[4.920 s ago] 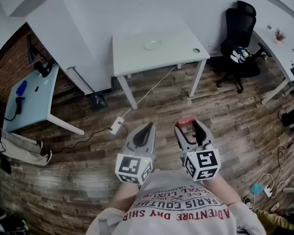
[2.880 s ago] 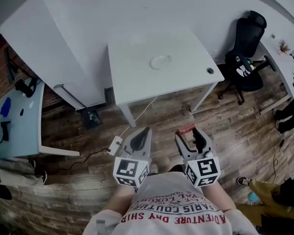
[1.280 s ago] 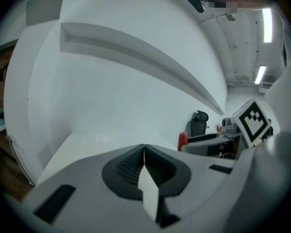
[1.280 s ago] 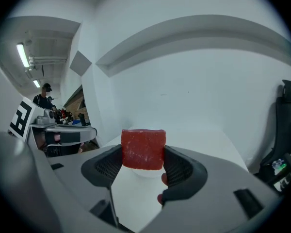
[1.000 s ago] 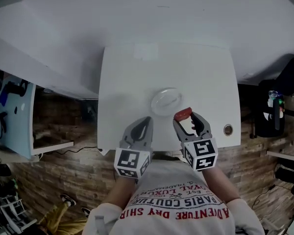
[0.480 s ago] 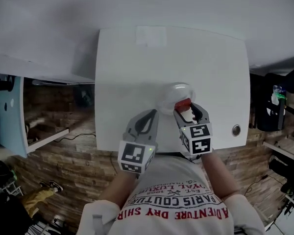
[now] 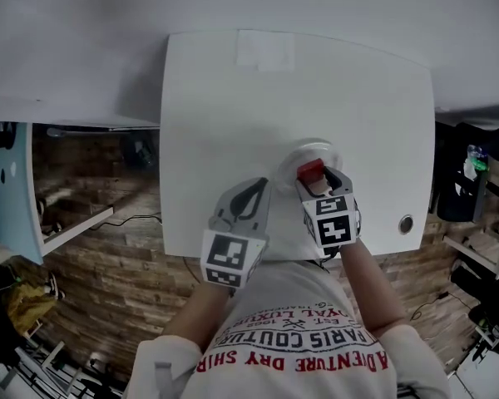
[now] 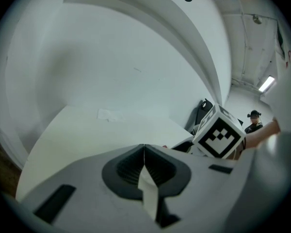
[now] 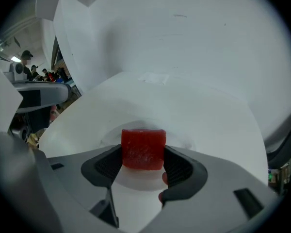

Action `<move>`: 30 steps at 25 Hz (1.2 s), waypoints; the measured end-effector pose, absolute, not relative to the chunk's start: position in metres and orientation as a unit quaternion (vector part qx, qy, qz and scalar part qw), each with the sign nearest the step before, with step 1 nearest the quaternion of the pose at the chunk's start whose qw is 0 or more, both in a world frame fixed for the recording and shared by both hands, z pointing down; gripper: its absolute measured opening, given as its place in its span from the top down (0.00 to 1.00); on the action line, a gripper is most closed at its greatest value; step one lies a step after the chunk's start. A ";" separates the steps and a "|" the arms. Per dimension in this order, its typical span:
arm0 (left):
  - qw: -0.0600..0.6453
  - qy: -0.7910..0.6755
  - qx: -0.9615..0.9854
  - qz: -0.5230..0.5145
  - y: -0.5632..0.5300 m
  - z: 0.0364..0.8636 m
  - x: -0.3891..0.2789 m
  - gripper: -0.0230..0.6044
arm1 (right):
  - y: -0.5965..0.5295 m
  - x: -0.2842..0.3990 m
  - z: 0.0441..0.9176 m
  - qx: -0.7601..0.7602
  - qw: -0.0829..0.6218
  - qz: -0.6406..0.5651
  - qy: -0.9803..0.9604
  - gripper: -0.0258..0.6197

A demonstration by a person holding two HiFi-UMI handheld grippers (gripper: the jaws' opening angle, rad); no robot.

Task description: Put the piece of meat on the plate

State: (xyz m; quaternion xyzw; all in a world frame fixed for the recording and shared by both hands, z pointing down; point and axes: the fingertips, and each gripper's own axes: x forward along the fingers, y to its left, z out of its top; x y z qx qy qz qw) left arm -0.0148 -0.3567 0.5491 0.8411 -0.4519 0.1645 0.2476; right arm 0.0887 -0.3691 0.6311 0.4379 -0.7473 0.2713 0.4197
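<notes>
The red meat cube point(image 9: 143, 148) is pinched in the right tongs point(image 9: 143, 157), just over the white plate point(image 7: 318, 150).

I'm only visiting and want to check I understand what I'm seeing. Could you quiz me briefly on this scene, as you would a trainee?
1. True or false: the left gripper is holding something.
2. What is clamped in the right gripper? A: a red piece of meat. B: a spoon. C: a cup.
3. Fill in: the piece of meat is held over a white ____ on the table.

Key: 1 false, its jaws are shut on nothing. 2 A. 3 plate.
</notes>
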 end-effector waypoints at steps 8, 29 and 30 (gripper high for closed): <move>0.259 -0.456 0.834 0.172 -0.364 0.553 -0.021 0.95 | -0.377 0.084 0.636 0.418 0.442 0.281 -0.742 0.54; 0.230 -0.452 0.845 0.169 -0.370 0.523 0.000 0.95 | -0.378 0.096 0.586 0.464 0.370 0.250 -0.765 0.79; 0.227 -0.452 0.846 0.167 -0.369 0.520 0.003 0.95 | -0.378 0.100 0.581 0.471 0.363 0.250 -0.764 0.83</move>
